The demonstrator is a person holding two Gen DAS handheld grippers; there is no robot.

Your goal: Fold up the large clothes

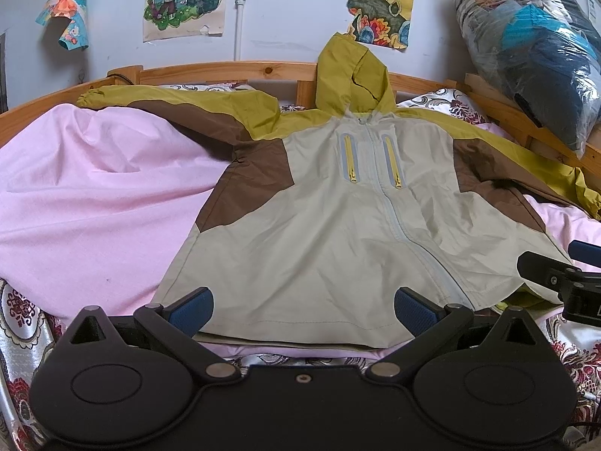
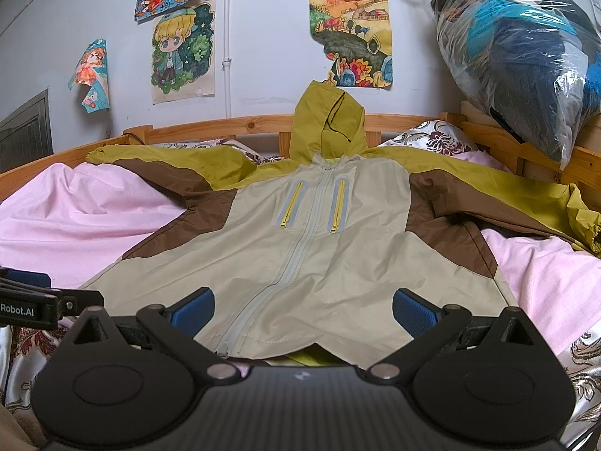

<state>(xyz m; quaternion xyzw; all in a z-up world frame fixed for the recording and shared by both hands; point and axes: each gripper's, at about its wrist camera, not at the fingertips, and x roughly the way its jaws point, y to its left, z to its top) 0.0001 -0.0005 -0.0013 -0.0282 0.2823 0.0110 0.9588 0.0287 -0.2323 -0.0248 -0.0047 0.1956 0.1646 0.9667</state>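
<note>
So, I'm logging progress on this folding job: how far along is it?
Done: the jacket lies spread face up on the pink sheet, zipped, sleeves out, hood against the headboard. In hand: nothing; the left gripper and right gripper are open at the hem. Left: every fold.

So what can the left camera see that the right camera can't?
Only the left wrist view shows the right gripper poking in at its right edge. Only the right wrist view shows the left gripper at its left edge, a dark panel on the wall, and more drawings up top. Both show the jacket spread flat on the pink sheet, the hood against the bed rail, and the plastic bag.
</note>
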